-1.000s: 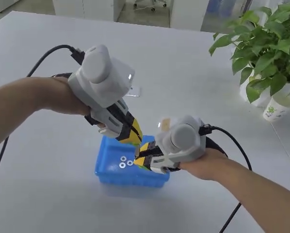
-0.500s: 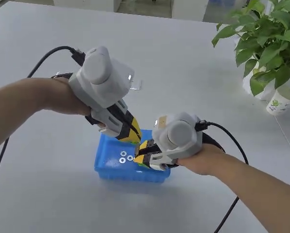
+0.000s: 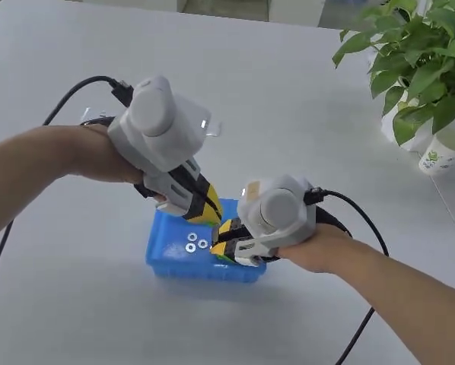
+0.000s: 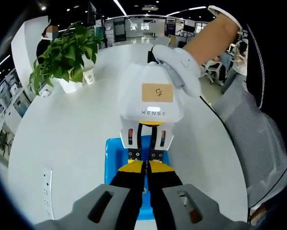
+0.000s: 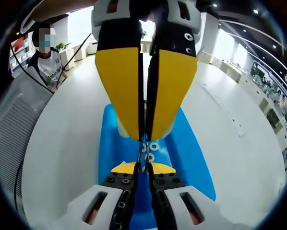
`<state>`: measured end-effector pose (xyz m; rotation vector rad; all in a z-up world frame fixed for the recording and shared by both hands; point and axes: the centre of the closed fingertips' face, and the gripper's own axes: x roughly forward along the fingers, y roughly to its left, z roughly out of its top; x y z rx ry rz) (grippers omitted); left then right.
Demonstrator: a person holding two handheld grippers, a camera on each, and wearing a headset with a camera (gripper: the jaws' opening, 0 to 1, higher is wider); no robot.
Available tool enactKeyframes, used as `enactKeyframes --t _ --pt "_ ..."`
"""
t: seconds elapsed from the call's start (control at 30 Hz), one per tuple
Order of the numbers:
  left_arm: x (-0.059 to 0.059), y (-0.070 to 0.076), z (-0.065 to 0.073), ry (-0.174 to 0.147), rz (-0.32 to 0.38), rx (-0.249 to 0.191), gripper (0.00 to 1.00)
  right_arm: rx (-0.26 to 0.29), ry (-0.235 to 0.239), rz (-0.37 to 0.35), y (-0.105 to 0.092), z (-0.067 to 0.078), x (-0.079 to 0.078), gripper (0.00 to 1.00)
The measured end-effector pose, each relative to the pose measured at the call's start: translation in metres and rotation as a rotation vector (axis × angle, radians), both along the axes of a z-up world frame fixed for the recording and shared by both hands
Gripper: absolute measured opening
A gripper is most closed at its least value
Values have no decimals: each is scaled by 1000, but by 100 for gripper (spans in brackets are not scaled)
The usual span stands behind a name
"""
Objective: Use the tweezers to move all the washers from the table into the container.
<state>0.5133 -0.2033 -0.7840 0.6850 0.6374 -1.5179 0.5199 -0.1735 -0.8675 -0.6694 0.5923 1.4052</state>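
**Spotter:** Where are the washers lying?

**Operator:** I am seeing three small washers [image 3: 191, 242] lying flat and close together on the floor of the blue container [image 3: 160, 265], near its middle. The container is sitting on the pale table [image 3: 303, 106].

**Spotter:** And the tweezers?

**Operator:** The tweezers [image 5: 144, 152] are showing as a thin metal sliver. They are running from the tips of the left gripper [image 3: 205, 216] toward the tips of the right gripper [image 3: 222, 243]. Their long axis is following the line joining the two grippers and slanting down into the container.

**Spotter:** How are the jaws standing?

**Operator:** The left gripper's jaws are clenching with only a narrow slit between them, and I am judging the tweezers pinched there. The right gripper's jaws are pressing together too, but I cannot tell whether the tweezers reach in between them.

**Spotter:** Which way are the washers lying from the tips?

**Operator:** In the head view the grippers are meeting tip to tip over the container's right part. The washers are lying just beside that point, toward the middle. In the right gripper view they are sitting just beyond the tweezers' end.
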Motion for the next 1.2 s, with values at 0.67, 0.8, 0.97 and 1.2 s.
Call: enactKeyframes --t 0.67,0.8,0.97,1.2 --pt "-2 1 7 -2 1 0 6 4 -10 3 1 6 -2 11" --pt "-4 0 11 -6 1 -2 6 9 -17 2 0 10 -2 11" --pt "-5 0 17 -9 2 -6 6 19 -29 -2 -2 17 -3 11" --pt "-10 0 31 -18 0 -13 6 44 -38 -17 -2 31 -6 10"
